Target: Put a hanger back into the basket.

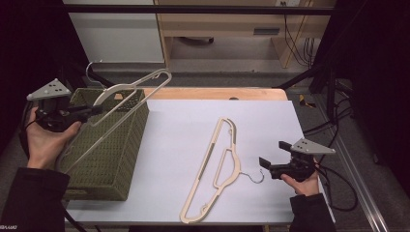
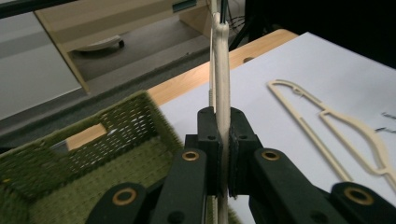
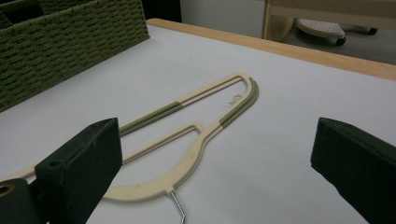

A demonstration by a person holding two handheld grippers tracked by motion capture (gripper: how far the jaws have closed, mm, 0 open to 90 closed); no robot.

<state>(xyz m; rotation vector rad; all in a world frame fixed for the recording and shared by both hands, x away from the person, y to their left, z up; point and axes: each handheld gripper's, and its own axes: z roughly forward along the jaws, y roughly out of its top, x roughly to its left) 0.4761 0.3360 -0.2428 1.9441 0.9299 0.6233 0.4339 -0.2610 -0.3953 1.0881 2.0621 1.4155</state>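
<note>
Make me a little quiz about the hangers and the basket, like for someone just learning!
1. True or false: the left tool is shut on a hanger.
2. Where does the other hanger lie: A in the basket, B flat on the white table, C on the floor?
3. Fill in: the right tool has its jaws ____.

Key: 1 true. 2 B. 3 open.

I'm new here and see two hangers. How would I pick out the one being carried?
Find the green woven basket at the table's left. Above it, the left tongs pinch a cream hanger held up in the air. The other hanger lies flat on the white sheet.
</note>
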